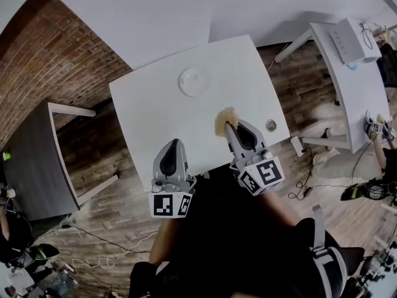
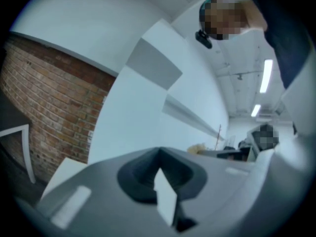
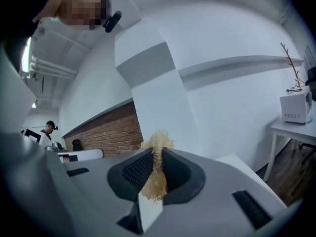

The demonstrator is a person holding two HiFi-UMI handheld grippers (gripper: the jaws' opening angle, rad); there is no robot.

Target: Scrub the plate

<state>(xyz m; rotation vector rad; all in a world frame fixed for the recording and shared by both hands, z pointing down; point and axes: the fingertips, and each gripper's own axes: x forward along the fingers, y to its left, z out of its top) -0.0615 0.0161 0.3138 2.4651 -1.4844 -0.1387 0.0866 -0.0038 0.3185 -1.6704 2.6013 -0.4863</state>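
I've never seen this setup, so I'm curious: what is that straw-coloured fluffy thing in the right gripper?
It is a scrubber of tangled, straw-coloured fibres, loofah-like in look. The right gripper is shut on its middle, so tufts poke out above and below the grip. In the head view it is over the white table, apart from the white plate farther off.

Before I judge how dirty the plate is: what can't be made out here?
The plate: too small in head view to show dirt; outside both gripper views.
The scrubber: partly hidden between right gripper jaws.
The round thing near table edge: too small to identify.
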